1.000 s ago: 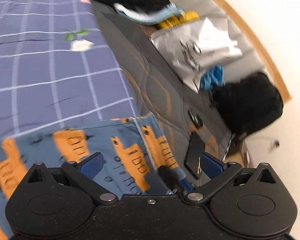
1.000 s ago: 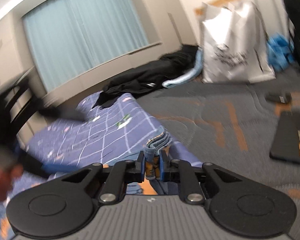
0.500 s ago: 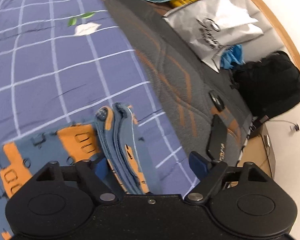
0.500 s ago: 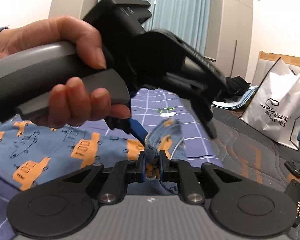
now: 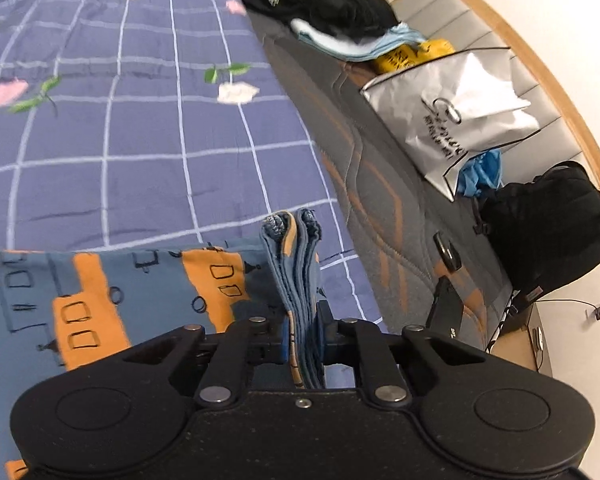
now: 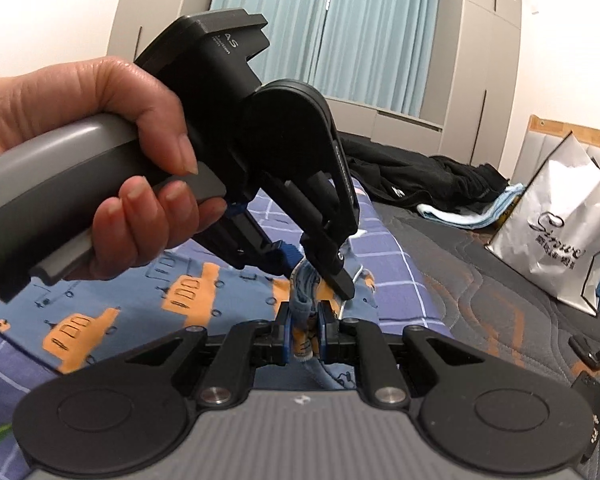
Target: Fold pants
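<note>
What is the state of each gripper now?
Left gripper: closed on the pants.
Right gripper: closed on the pants.

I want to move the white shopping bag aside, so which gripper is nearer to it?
Hard to tell: both are together. The left gripper and right gripper clamp the same bunched edge of the pants on the bedspread; the white shopping bag stands apart from both.

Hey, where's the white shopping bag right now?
The white shopping bag stands on the grey mattress, right of both views, between the yellow item and black backpack.
</note>
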Tool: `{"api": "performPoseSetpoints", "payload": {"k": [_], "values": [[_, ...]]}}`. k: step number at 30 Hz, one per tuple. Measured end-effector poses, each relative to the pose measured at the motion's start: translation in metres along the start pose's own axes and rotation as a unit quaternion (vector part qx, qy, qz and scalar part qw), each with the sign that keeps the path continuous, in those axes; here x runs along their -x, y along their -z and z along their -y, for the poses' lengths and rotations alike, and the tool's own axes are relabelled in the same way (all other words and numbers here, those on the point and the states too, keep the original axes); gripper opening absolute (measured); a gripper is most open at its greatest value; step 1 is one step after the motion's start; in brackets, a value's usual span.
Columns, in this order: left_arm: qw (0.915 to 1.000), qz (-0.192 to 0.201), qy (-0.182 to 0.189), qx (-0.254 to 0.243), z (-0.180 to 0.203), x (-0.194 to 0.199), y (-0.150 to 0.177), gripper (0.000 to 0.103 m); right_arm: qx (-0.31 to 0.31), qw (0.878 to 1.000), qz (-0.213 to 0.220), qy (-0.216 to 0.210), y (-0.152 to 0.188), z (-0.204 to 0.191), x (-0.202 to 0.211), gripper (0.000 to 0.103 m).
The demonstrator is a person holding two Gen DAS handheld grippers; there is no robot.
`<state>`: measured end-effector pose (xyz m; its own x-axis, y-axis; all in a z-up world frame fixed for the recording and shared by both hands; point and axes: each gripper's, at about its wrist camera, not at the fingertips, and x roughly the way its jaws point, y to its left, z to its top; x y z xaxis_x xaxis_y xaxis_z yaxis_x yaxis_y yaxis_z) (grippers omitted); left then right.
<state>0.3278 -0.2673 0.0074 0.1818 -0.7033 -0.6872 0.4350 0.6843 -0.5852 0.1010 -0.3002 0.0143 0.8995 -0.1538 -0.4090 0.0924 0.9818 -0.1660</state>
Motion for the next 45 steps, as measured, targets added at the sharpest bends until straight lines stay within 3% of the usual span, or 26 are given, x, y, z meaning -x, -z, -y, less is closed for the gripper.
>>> {"api": "performPoseSetpoints", "payload": {"k": [6,18,33,45], "values": [[0.9994,0.035,-0.004,0.002,-0.011,0.046,0.008,0.013,0.009,1.0,0.018,-0.022,-0.014,-0.017,0.013,0.014],[0.9939,0.094,0.005,0.058,-0.062,0.131,0.028,0.012,0.038,0.995,0.046,-0.078,-0.045,-0.07,0.03,0.014],[0.9869,0.093,-0.035,0.127,-0.147,0.145,0.066,0.012,0.077,0.986,-0.001,-0.146,-0.034,-0.131,0.011,0.014],[0.9853,0.119,-0.032,0.118,-0.151,0.175,0.073,0.012,0.082,0.984,0.0,-0.157,-0.041,-0.144,0.014,0.014]]}}
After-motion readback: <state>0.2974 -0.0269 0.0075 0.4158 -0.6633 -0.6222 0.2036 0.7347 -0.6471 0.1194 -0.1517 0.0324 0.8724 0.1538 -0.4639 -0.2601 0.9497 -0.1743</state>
